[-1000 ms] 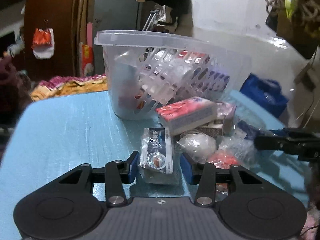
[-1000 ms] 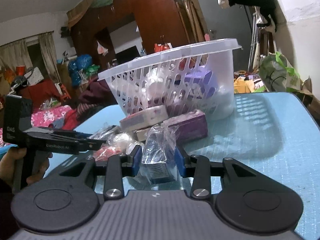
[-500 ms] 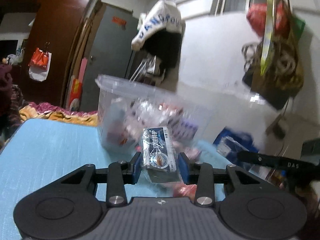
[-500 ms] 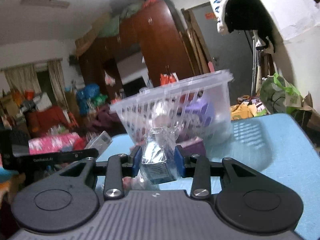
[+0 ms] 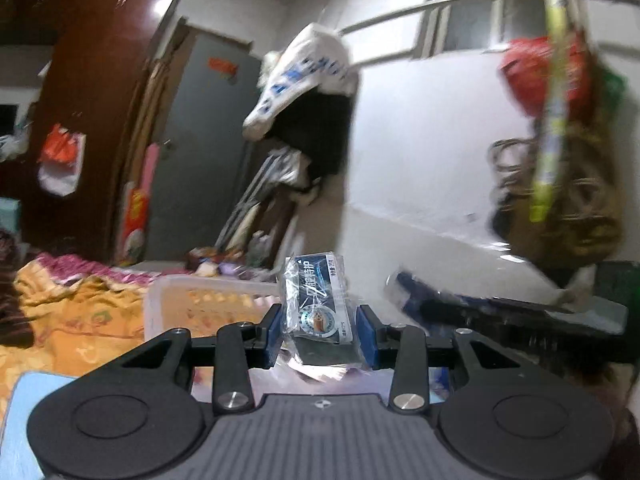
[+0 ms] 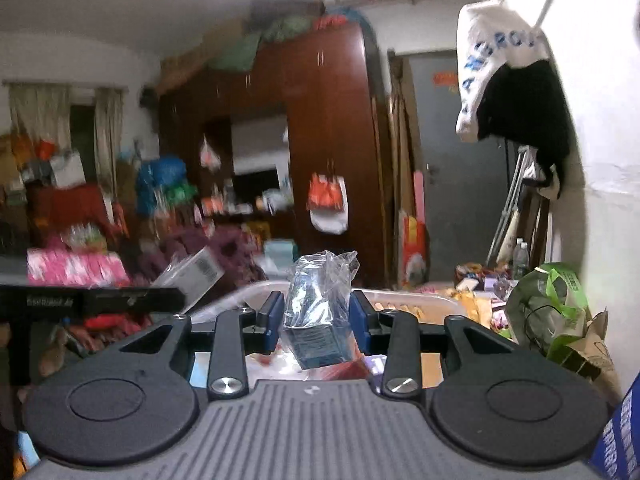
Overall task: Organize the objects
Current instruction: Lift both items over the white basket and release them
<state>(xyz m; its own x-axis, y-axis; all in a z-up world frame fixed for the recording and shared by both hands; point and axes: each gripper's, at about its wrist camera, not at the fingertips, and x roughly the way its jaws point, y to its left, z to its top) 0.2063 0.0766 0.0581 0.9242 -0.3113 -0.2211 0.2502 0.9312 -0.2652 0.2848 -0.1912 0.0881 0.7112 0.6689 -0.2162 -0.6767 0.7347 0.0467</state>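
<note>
My left gripper (image 5: 320,330) is shut on a plastic-wrapped box with blue and white print (image 5: 318,304), held upright above the clear plastic basket (image 5: 200,300), whose rim shows just below and behind the pads. My right gripper (image 6: 316,320) is shut on a dark blue box in a clear plastic bag (image 6: 316,316), also raised over the basket's rim (image 6: 404,298). In the left wrist view the right gripper's black body (image 5: 520,316) crosses the right side. In the right wrist view the left gripper's body (image 6: 92,300) and its wrapped box (image 6: 192,276) appear at left.
A corner of the light blue table (image 5: 20,420) shows at lower left. A yellow patterned blanket (image 5: 76,320) lies beyond the basket. Clothes hang on the white wall (image 5: 308,92). A wooden wardrobe (image 6: 320,140) and a green bag (image 6: 548,308) stand behind.
Both grippers have risen from the table with their wrapped boxes, from beside the basket to above its rim. The pile of packets on the table has dropped out of view.
</note>
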